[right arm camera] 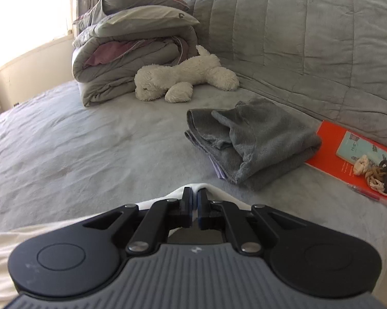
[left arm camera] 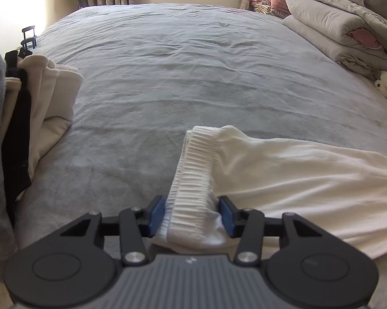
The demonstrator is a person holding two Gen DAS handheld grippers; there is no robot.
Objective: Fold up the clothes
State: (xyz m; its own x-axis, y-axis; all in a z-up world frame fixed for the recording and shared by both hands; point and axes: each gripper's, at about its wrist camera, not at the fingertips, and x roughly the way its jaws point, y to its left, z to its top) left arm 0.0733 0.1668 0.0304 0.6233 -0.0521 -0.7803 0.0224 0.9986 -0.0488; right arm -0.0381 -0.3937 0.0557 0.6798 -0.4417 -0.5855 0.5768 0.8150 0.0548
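Left wrist view: left gripper (left arm camera: 192,215) spread wide w/ white garment's (left arm camera: 296,170) ribbed waistband (left arm camera: 193,177) lying loose between pads, lower centre of frame. Right gripper (right arm camera: 195,206) clenched on garment edge, bottom centre; if left lifts w/o closing, waistband likely slips & cloth sags crooked.

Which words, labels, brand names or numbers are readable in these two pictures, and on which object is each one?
No text can be read in either view.
Orange book: small print on the cover, too blurred to read.
Left gripper: a small pale logo on the grey body, no letters legible.
Right gripper: the same small logo, not legible.
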